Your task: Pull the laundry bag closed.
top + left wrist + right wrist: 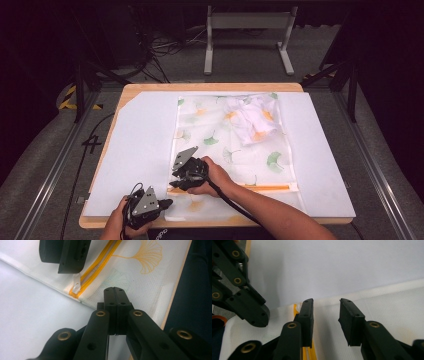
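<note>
Mesh laundry bag (235,145) lies flat mid-table (320,150), near edge hidden under the right hand (212,176); crumpled white garment (254,119) inside at 1 o'clock, details blurry. Orange zipper (100,263) runs along the near end; white pull tab (77,284) sits just under the right gripper (326,312), fingers spread, tab beside them, not pinched. Left gripper (115,296) at bag's 7 o'clock corner, fingers pressed together; whether on mesh, can't tell.
</note>
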### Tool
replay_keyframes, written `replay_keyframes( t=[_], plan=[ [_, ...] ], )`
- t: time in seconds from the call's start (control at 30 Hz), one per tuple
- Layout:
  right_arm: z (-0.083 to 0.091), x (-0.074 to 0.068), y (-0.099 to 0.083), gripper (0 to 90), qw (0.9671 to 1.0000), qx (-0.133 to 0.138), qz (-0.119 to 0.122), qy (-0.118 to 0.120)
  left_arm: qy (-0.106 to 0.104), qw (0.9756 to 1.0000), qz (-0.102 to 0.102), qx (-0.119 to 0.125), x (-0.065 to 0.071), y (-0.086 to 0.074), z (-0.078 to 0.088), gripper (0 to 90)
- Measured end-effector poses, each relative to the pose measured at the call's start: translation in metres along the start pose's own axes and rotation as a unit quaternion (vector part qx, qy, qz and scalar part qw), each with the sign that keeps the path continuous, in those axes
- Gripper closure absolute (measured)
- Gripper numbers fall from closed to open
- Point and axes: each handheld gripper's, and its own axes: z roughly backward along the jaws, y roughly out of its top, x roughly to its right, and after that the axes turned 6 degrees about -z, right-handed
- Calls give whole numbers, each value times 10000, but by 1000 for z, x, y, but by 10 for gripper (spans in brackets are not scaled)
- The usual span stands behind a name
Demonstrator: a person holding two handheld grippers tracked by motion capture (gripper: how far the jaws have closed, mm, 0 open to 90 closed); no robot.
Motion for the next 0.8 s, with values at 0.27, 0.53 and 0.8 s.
replay_keyframes(
  t=[0.27,0.53,0.8],
  plan=[
    [3,-1,-2,622,9989,276,8,379,-47,10000,46,8,-1,-1,0,894],
    [-9,0,-4,693,9977,232,-92,625,-51,10000,44,-5,-2,0,0,894],
    [-6,2,-11,749,9957,162,-294,861,-45,10000,30,-16,-2,0,0,894]
  ],
)
